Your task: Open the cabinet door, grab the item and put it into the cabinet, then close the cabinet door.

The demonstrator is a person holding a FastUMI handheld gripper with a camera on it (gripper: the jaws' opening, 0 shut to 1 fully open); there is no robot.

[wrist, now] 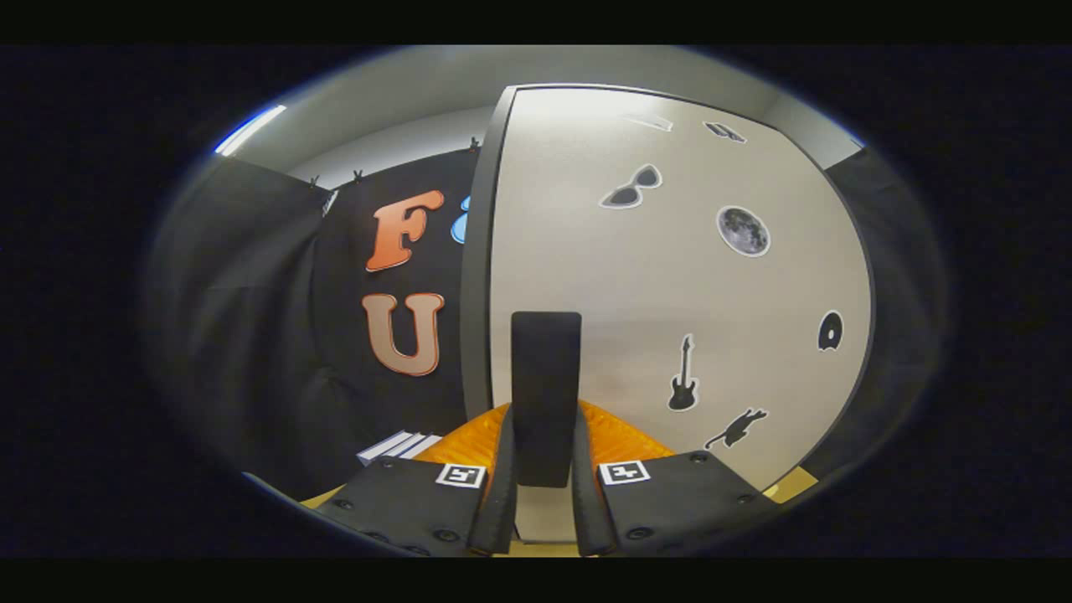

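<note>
- The gripper has its two fingers clamped on one dark upright handle.
- The handle sits on one pale cabinet door bearing seven stickers.
- Black cloth wall hangs beyond, under a white ceiling.

A booth hung with black cloth that forms its walls, draped in soft vertical folds on the left and clipped along its top edge with small dark clips. Another strip of the same black cloth hangs on the far right. Above the cloth rises a plain pale grey room wall, meeting a light ceiling. A long bright ceiling light glows as a slanted white bar at upper left. Low down, a light yellowish wooden table surface peeks out at right and left. The lighting is even and dim toward the sides.
</note>
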